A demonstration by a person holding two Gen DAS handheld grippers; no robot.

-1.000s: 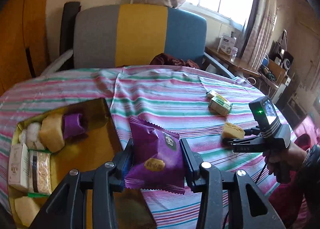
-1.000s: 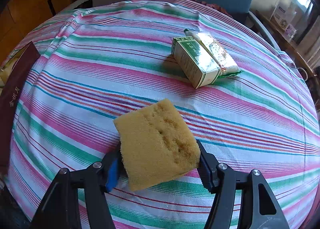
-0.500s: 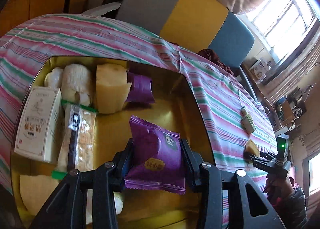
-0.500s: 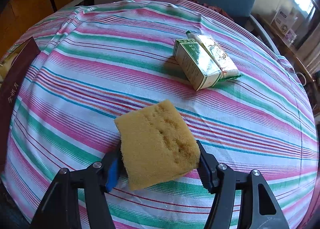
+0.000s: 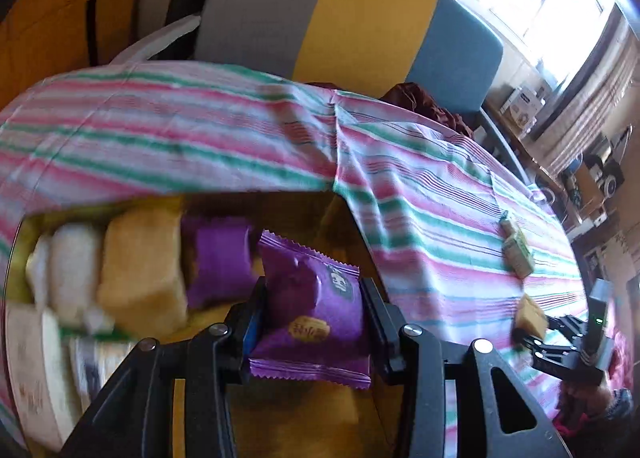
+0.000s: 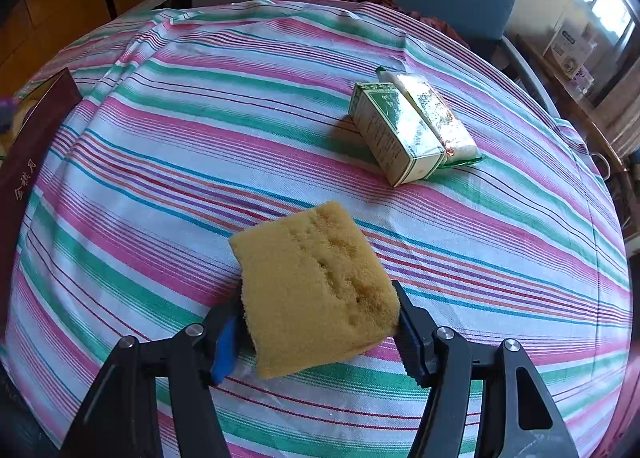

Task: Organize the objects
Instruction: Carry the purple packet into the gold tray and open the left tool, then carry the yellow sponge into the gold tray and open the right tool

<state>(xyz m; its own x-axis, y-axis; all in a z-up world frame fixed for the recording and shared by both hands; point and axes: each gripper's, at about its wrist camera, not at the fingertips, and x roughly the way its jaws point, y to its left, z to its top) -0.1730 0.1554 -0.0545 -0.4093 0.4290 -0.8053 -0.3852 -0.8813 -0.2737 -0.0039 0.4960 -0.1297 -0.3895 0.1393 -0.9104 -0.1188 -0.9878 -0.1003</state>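
Purple foil fills the near middle of the left wrist view: our left gripper (image 5: 314,322) pinches a purple snack packet (image 5: 310,314) between both pads, hanging over the yellow inside of an open box (image 5: 280,410). Further in, at ten o'clock from the packet, we see a second purple packet (image 5: 218,262), a yellow cake block (image 5: 140,270) and white wrapped pieces (image 5: 68,262) side by side, all blurred. Only this view shows the box's contents; the right wrist view catches merely its dark red wall (image 6: 28,162) at nine o'clock. There, our right gripper (image 6: 320,322) clamps a yellow sponge cake (image 6: 316,290) above the striped tablecloth (image 6: 180,162). At one o'clock beyond it, a green carton (image 6: 390,130) lies touching a clear-wrapped bar (image 6: 438,118). The left view shows that same pair tiny at three o'clock, plus the right gripper from outside. A grey, yellow and blue chair back (image 5: 340,14) stands farthest.
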